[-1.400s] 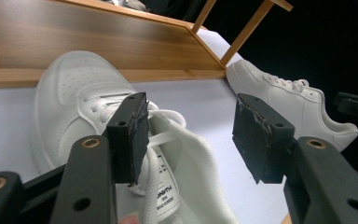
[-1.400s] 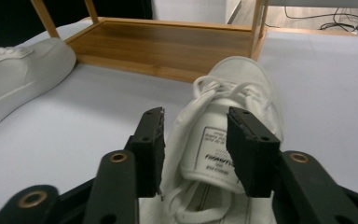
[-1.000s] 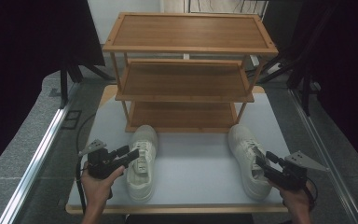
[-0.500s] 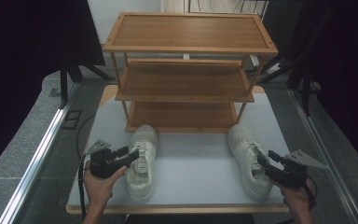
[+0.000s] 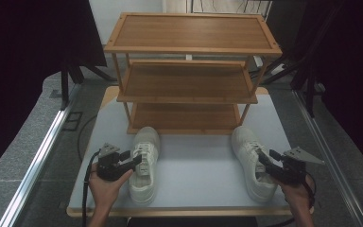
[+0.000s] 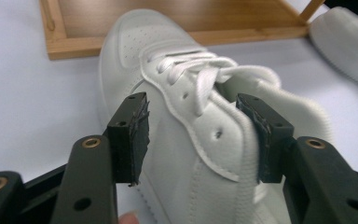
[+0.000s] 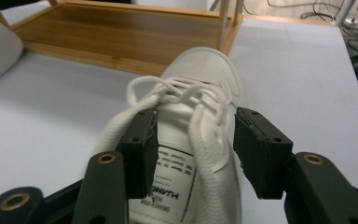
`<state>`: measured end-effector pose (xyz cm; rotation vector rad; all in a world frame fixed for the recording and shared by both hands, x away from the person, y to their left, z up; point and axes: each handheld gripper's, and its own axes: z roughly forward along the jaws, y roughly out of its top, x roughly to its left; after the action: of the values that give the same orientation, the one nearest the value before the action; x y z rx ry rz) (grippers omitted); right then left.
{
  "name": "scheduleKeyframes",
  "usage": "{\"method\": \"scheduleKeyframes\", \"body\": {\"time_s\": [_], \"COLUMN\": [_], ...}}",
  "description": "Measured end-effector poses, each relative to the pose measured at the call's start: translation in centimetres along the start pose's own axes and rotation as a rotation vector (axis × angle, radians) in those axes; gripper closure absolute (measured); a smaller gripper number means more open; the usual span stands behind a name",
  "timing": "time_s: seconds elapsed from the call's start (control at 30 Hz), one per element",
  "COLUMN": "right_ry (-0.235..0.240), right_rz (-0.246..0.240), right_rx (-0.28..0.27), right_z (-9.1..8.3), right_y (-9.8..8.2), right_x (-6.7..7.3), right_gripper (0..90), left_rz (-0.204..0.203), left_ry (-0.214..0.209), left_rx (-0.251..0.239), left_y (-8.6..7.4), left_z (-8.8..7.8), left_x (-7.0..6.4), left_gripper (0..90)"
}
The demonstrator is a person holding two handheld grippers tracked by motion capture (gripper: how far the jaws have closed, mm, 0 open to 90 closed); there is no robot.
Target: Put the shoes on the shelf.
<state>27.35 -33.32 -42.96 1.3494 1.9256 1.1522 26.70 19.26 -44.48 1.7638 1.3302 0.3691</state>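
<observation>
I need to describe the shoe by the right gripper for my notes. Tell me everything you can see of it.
The right shoe is a white low sneaker of smooth, leather-like material with white laces, a perforated toe and a printed label on its tongue. It stands upright on the table, toe pointing at the wooden rack, close to the rack's bottom shelf. The right gripper straddles its opening: one jaw is inside the shoe by the tongue, the other outside the collar wall, which lies between them. Whether the pads press on it I cannot tell.
</observation>
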Motion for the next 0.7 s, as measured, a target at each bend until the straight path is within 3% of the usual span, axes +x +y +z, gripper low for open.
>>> {"method": "scheduleKeyframes", "body": {"time_s": [0.17,0.23,0.4,0.6,0.7], "right_ry": [-0.033,-0.019,-0.041,-0.053,-0.053], "right_rz": [-0.011,0.002,-0.003,0.010,0.008], "right_rx": [0.048,0.049,0.054,0.059,0.072], "right_z": [1.2,1.5,2.1,2.7,2.9], "right_y": [-0.5,-0.6,-0.4,-0.5,-0.4], "right_x": [-0.4,-0.5,-0.7,-1.1,-1.1], "right_gripper": [51.2,51.5,52.6,54.4,58.3], "left_rz": [0.020,0.029,0.050,0.028,0.013], "left_ry": [0.031,0.048,0.095,0.097,0.081], "left_rx": [0.000,0.011,0.048,0.038,0.037], "left_y": [0.0,-0.1,-0.3,-0.3,-0.3], "left_z": [0.3,0.5,1.0,1.3,1.3], "left_x": [-0.4,-0.5,-0.7,-0.6,-0.5], "left_gripper": [45.2,45.5,46.7,47.8,52.7]}}
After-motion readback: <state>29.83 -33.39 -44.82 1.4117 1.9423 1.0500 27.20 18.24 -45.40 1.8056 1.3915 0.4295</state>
